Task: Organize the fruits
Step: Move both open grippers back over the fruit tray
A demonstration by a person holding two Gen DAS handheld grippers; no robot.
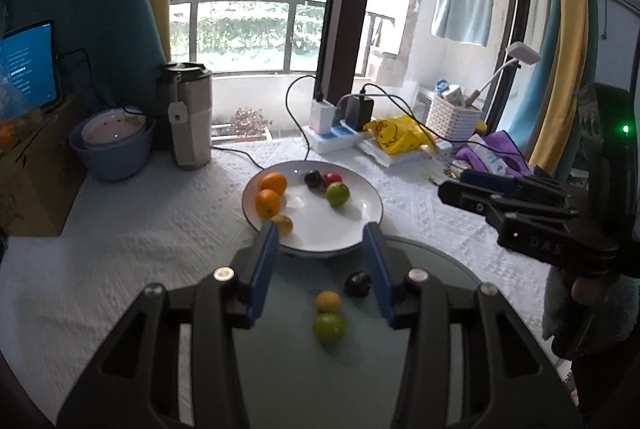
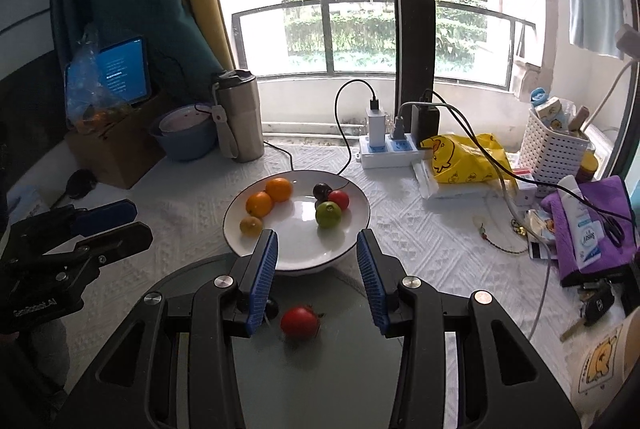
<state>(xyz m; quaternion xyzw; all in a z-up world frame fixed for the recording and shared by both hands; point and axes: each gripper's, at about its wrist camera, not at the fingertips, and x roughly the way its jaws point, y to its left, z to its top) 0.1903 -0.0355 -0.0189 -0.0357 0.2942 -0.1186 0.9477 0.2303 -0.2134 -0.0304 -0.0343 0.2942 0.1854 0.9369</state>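
A white plate (image 1: 344, 225) (image 2: 344, 249) holds two oranges (image 1: 271, 193) (image 2: 269, 198), a small yellow fruit (image 1: 285, 224) (image 2: 251, 226), a dark plum (image 1: 314, 179) (image 2: 321, 190), a red tomato (image 1: 333, 177) (image 2: 339, 199) and a green fruit (image 1: 337, 193) (image 2: 328, 214). In front lies a grey-green round plate (image 1: 304, 369) (image 2: 320, 369). On it the left wrist view shows a yellow fruit (image 1: 329, 301), a green fruit (image 1: 329, 326) and a dark plum (image 1: 357, 283). The right wrist view shows a red tomato (image 2: 300, 321) there. My left gripper (image 1: 322, 231) and right gripper (image 2: 316, 239) are open and empty above it.
A steel tumbler (image 1: 190, 117), a blue bowl (image 1: 112, 149), a cardboard box (image 2: 116, 145), a power strip with chargers (image 2: 390, 147), a yellow bag (image 2: 464, 159), a white basket (image 2: 556, 145) and a purple cloth (image 2: 592, 225) ring the white tablecloth (image 1: 160, 229).
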